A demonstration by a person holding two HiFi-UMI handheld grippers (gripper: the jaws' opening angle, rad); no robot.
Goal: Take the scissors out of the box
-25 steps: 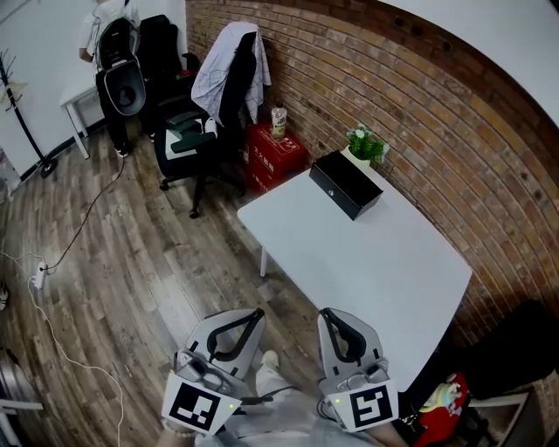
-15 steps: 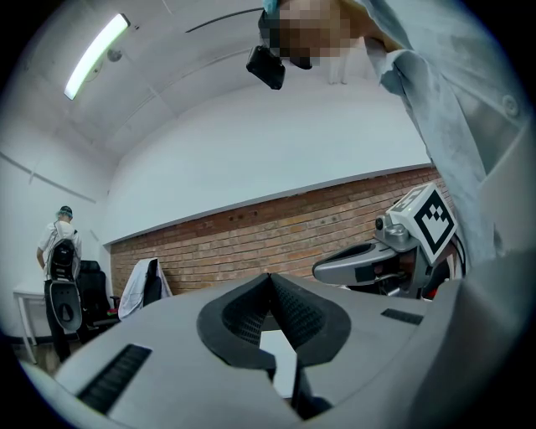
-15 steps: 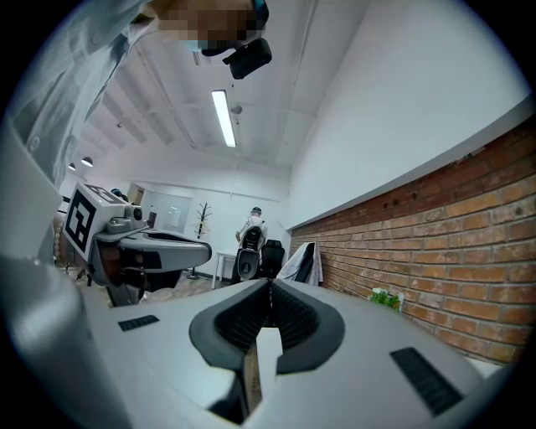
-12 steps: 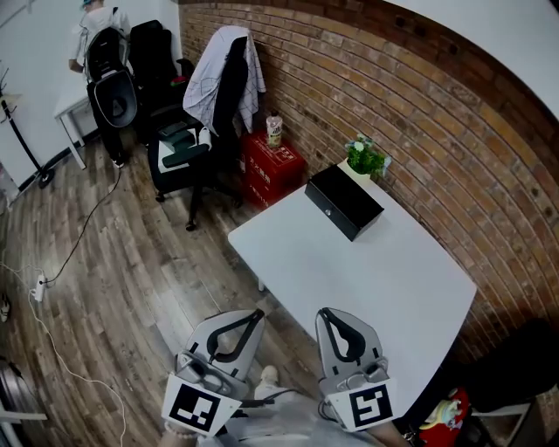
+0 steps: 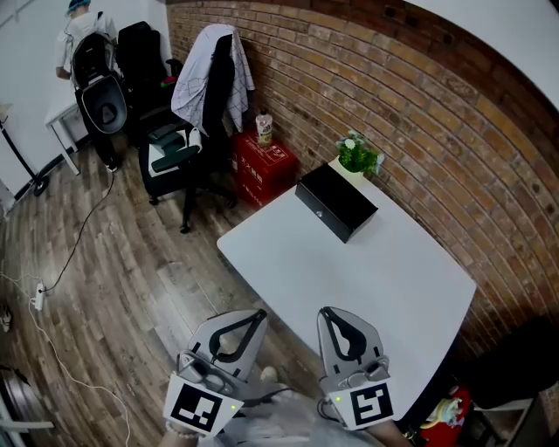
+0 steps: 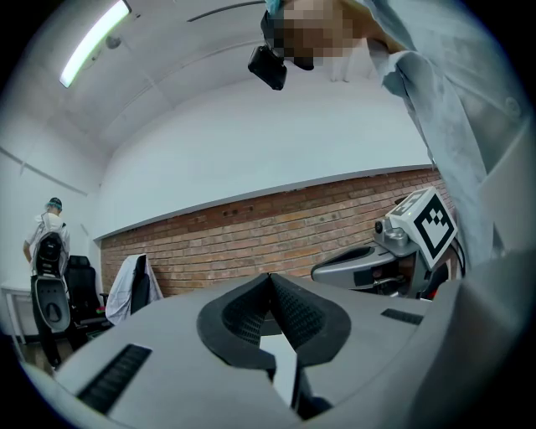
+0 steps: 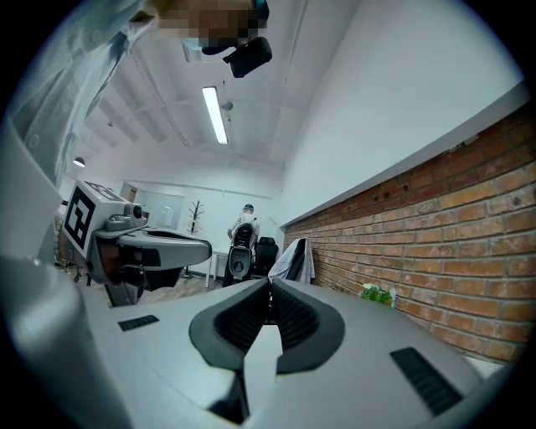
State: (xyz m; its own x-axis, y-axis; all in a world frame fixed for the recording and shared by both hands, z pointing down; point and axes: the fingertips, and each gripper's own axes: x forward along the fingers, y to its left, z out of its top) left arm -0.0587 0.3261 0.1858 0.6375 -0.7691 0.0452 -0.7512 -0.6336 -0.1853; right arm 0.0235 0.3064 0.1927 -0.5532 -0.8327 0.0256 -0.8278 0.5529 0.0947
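A closed black box (image 5: 336,202) sits at the far end of the white table (image 5: 367,279), close to the brick wall. No scissors are visible. My left gripper (image 5: 257,313) is held low at the near left, off the table's corner, its jaws shut with nothing between them. My right gripper (image 5: 325,312) is beside it over the table's near edge, also shut and empty. In the left gripper view my left gripper (image 6: 269,276) points up toward the wall. In the right gripper view my right gripper (image 7: 270,284) does the same. Both are far from the box.
A small green plant (image 5: 358,152) stands behind the box. A red crate (image 5: 258,166) with a bottle, office chairs (image 5: 179,148) and a cable (image 5: 70,253) on the wood floor lie to the left. A person (image 5: 77,26) stands at the far left.
The view has shifted: the table and box have slid slightly left and nearer in the head view. Both grippers keep their pose and stay shut.
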